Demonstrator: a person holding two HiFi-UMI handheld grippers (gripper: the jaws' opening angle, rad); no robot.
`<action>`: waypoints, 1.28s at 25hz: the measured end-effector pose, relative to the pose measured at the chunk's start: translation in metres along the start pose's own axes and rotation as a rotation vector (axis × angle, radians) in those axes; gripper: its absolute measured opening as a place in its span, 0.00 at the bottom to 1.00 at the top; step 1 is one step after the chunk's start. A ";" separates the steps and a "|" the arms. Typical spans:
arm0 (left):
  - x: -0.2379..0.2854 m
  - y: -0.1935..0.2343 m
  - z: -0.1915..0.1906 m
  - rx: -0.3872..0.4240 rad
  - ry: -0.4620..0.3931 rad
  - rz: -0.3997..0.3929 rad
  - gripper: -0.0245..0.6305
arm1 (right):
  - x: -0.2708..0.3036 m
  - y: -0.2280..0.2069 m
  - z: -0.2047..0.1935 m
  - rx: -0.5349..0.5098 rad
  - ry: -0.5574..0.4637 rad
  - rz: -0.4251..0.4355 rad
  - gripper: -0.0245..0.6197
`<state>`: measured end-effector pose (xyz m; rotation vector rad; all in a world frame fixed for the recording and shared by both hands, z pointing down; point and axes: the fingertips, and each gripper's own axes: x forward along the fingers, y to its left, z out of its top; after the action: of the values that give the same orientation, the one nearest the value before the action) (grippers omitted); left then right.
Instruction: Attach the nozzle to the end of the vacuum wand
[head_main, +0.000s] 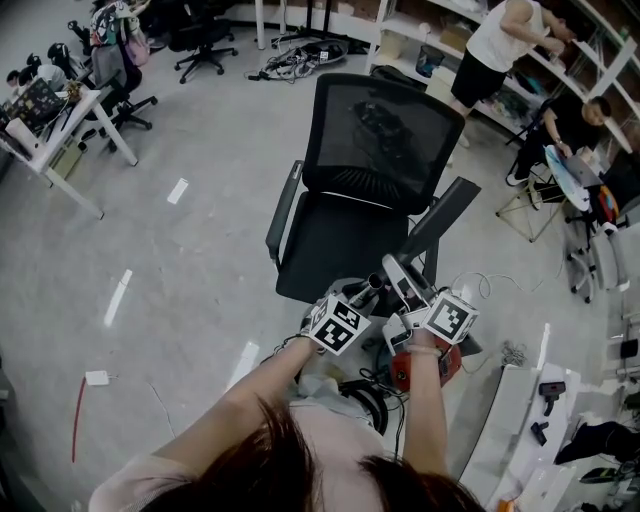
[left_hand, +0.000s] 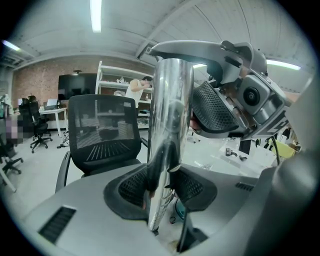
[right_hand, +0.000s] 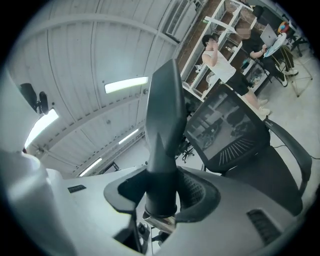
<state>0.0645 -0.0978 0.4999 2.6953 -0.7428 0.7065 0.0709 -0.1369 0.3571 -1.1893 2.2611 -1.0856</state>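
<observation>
Item 1, left gripper: I am holding it with its black, mesh-textured fingers pinching the vacuum wand. The wand is a straight round tube of polished, mirror-bright metal, standing upright between the pads.

Item 2, right gripper: its fingers are clamping the nozzle. This is a matt dark grey plastic piece, flattened and tapering to a slim tip, and widening to a round collar at its base. The collar is sitting low between the pads. A sliver of bright metal is showing just under its rim; I cannot tell whether the two are seated together.

Item 3, placement: I am holding both grippers close together in front of me, marker cubes facing up, over the near edge of an office chair with a black mesh back, padded seat and slim armrests. In the left gripper view, the right gripper's smooth grey shell is looming just beside the wand's upper end.

Item 4: a rounded red vacuum body is showing just beneath my right wrist, over a pale grey floor
</observation>
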 end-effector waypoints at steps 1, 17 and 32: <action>0.000 -0.001 0.000 0.001 0.000 -0.003 0.26 | 0.001 0.001 -0.001 -0.007 0.001 0.009 0.31; 0.001 0.002 -0.002 0.005 -0.003 -0.033 0.26 | 0.009 0.019 -0.015 -0.198 0.029 0.001 0.31; 0.003 -0.006 -0.001 0.031 -0.001 -0.079 0.26 | -0.002 0.031 -0.020 -0.516 -0.023 -0.087 0.31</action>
<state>0.0694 -0.0941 0.5012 2.7354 -0.6270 0.7037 0.0431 -0.1154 0.3455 -1.4891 2.5767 -0.5149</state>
